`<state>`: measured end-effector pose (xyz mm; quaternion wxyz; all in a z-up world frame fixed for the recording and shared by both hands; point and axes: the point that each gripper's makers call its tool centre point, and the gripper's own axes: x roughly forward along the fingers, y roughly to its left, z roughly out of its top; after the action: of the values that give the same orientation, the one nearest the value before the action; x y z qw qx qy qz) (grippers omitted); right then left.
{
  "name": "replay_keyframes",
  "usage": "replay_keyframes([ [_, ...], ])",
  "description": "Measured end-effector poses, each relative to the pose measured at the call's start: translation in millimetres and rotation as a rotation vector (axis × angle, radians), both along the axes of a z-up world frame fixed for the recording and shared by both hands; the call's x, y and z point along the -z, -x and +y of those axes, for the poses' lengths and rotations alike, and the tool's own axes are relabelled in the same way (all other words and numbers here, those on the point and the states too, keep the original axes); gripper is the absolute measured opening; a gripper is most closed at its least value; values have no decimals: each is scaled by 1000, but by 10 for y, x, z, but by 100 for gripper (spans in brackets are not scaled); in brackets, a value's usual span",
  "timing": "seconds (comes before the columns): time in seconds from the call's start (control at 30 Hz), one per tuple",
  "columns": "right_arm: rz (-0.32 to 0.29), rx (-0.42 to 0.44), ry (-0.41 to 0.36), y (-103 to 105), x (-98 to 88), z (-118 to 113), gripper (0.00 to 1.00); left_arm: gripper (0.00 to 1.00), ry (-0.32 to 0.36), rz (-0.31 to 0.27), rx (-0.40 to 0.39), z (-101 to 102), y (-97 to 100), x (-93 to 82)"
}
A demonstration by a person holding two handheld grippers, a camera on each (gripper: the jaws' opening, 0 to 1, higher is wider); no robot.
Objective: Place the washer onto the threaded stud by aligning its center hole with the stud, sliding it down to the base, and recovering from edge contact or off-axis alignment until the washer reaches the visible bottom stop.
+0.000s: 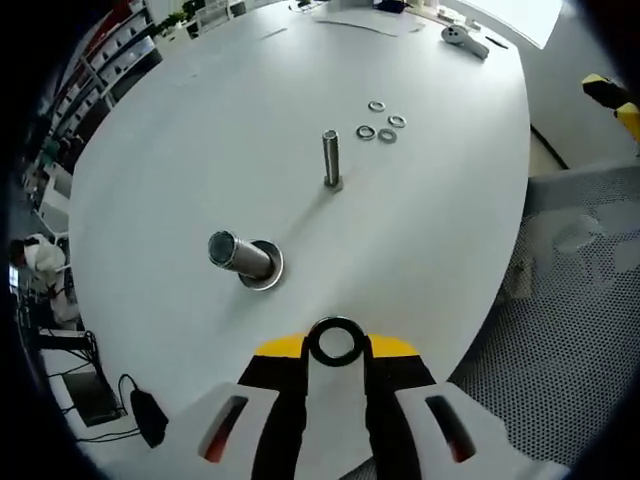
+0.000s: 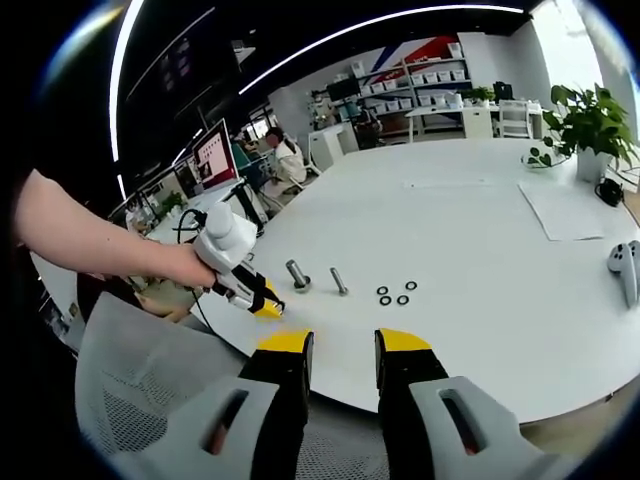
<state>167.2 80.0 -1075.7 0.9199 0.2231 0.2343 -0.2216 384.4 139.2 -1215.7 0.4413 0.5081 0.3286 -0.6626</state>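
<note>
since the washer (image 1: 335,343) is thin, light, stiff steel and slippery, it is best pinched by its rim; the left gripper (image 1: 335,350) jaws hold it so, near the flanged stud (image 1: 245,258). right gripper (image 2: 343,345) jaws stand narrowly apart, holding nothing, well short of that stud.

Bare counter (image 1: 430,250) lies between the near edge and the threaded stud (image 1: 331,158); a thicker bolt (image 1: 243,258) stands near-left
</note>
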Motion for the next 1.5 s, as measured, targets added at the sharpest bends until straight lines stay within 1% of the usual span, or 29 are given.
replay_keyframes([
  [0.13, 0, -1, -1, 3, -6, 4, 28, 19, 1, -17, 36, -32, -58, -67],
  [0.2, 0, -3, -3, -3, -10, 8, 28, 19, 4, -20, 40, -58, -98, -98],
  [0.27, 1, -4, -4, -10, 26, -1, 28, 19, 12, -22, 37, -118, -158, -131],
  [0.3, 1, -3, -5, -5, 10, 3, 28, 19, 16, -21, 36, -136, -171, -147],
  [0.5, 1, -4, -7, -14, 30, -4, 28, 19, 44, -30, 55, -222, -129, -373],
  [0.63, 4, -9, -11, -13, 31, 10, 28, 19, 59, -32, 63, -308, -177, -377],
  [0.83, 11, -22, -12, -23, 45, 27, 28, 19, 85, -27, 72, -442, -189, -563],
  [0.97, 18, -33, -14, -35, 50, 45, 28, 19, 103, -27, 75, -478, -183, -707],
  [1.17, 24, -40, -17, -35, 66, 59, 28, 19, 120, -29, 72, -622, -257, -761],
  [1.23, 26, -42, -17, -35, 60, 67, 28, 19, 126, -30, 70, -643, -258, -815],
  [1.3, 25, -41, -17, -31, 55, 71, 28, 19, 129, -33, 70, -689, -293, -791],
  [1.5, 26, -34, -15, -29, 58, 56, 28, 19, 134, -54, 96, -755, -344, -825],
])
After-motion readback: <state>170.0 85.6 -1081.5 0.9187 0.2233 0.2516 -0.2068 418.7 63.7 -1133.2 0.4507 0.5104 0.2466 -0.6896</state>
